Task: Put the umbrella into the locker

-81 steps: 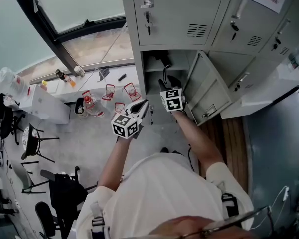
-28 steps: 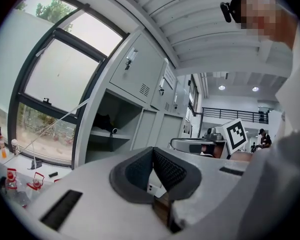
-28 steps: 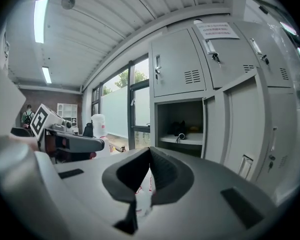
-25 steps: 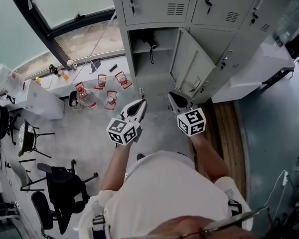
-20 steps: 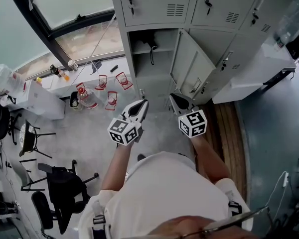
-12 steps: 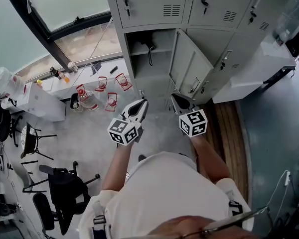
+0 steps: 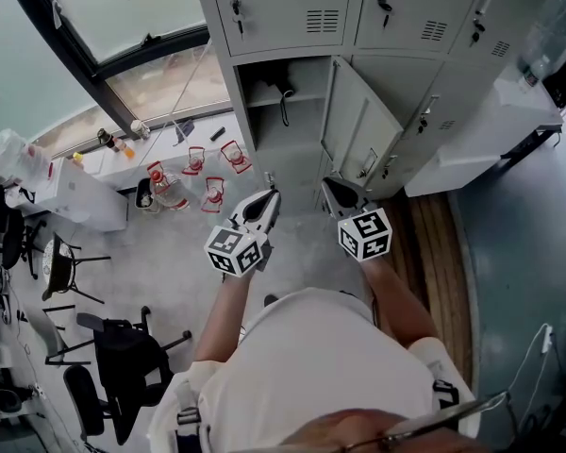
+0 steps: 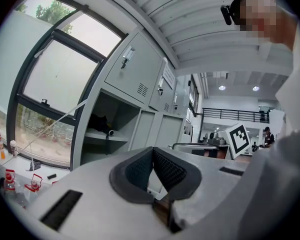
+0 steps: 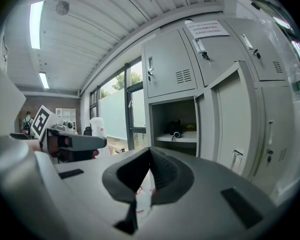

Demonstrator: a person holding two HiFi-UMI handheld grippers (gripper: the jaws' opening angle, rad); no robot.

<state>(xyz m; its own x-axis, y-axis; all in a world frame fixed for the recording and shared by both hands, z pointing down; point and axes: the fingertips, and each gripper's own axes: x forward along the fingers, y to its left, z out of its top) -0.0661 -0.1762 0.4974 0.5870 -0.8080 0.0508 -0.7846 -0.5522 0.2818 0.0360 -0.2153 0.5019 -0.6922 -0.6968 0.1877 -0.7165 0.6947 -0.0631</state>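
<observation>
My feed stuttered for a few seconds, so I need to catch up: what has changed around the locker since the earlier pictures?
The right hand-held gripper has drawn back from the open locker toward the person, and is shut and empty. The black umbrella lies on the shelf inside, its strap hanging over the edge. Unchanged: the left hand-held gripper is shut and empty, and the locker door is open.

My head camera rides above the person's shoulders and looks steeply down. From there the open locker (image 7: 285, 111) stands well off at twelve o'clock and the window (image 7: 123, 36) at ten. My left gripper view looks level along its own jaws, with the locker (image 8: 102, 131) at nine o'clock. My right gripper view has the locker (image 9: 176, 121) near centre, toward three. All three share that compartment, and the right view also catches the left gripper (image 9: 101, 142) at nine.
</observation>
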